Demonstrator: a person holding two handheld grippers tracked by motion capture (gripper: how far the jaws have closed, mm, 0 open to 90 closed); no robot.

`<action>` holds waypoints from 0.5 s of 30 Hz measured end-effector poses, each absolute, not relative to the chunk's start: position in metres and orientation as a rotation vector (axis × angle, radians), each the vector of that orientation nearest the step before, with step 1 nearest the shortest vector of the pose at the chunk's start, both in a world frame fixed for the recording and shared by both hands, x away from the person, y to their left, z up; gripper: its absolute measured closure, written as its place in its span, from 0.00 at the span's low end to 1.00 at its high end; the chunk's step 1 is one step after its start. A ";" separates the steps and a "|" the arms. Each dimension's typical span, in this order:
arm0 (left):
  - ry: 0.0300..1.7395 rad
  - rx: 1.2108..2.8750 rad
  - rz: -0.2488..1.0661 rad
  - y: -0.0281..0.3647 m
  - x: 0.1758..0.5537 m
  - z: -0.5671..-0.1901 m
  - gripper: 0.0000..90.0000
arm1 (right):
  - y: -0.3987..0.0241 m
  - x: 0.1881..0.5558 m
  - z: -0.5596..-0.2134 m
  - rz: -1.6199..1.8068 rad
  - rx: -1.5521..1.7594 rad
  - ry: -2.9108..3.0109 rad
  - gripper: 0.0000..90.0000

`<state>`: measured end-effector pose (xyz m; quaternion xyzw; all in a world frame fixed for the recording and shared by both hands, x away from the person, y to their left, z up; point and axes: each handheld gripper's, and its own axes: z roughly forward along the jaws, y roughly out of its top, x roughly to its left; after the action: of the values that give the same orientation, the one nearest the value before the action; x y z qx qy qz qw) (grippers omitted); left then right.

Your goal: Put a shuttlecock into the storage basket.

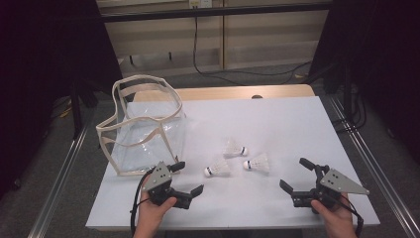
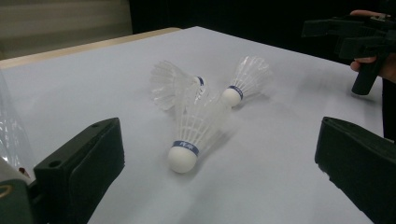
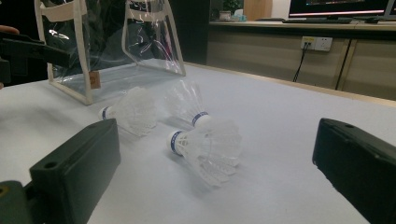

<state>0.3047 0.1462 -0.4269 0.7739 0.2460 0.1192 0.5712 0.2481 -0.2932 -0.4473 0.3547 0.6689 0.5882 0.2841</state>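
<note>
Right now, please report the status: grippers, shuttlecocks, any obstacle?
Left hand-held gripper open, right hand-held gripper open, both empty. Three shuttlecocks lie loose between them. Clear bag open at left. Nothing in the way.

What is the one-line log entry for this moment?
left gripper: open, empty | right gripper: open, empty | three shuttlecocks: lying on table between grippers | bag: open, upright

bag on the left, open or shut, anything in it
Open and empty: the bag stands with its top rim spread wide, and all three shuttlecocks lie on the table outside it.
</note>
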 end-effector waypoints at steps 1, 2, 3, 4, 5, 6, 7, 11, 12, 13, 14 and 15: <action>0.579 1.816 0.281 0.145 0.304 -0.427 0.02 | -0.293 0.248 -0.447 1.575 0.949 1.791 0.00; 0.574 1.819 0.281 0.144 0.305 -0.427 0.02 | -0.293 0.248 -0.447 1.575 0.949 1.791 0.00; 0.575 1.820 0.278 0.143 0.304 -0.427 0.02 | -0.293 0.248 -0.447 1.575 0.949 1.791 0.00; 0.574 1.824 0.277 0.143 0.305 -0.427 0.02 | -0.293 0.248 -0.447 1.575 0.950 1.792 0.00; 0.573 1.825 0.275 0.142 0.304 -0.427 0.02 | -0.293 0.248 -0.447 1.575 0.950 1.792 0.00; 0.569 1.830 0.275 0.141 0.305 -0.427 0.02 | -0.293 0.248 -0.447 1.575 0.949 1.792 0.00; 0.571 1.834 0.273 0.140 0.305 -0.428 0.02 | -0.293 0.248 -0.447 1.576 0.949 1.792 0.00; 0.578 1.837 0.269 0.137 0.305 -0.428 0.02 | -0.293 0.248 -0.447 1.575 0.946 1.792 0.00; 0.576 1.848 0.267 0.135 0.306 -0.429 0.02 | -0.293 0.248 -0.447 1.575 0.948 1.793 0.00; 0.574 1.855 0.270 0.135 0.306 -0.429 0.02 | -0.293 0.248 -0.447 1.574 0.947 1.794 0.00; 0.574 1.855 0.270 0.135 0.306 -0.429 0.02 | -0.293 0.248 -0.447 1.574 0.947 1.794 0.00; 0.575 1.857 0.272 0.133 0.306 -0.429 0.02 | -0.293 0.248 -0.447 1.575 0.947 1.793 0.00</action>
<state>0.3063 0.1332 -0.4292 0.7865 0.2437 0.1150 0.5557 0.2482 -0.2930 -0.4474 0.3537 0.6699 0.5882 0.2832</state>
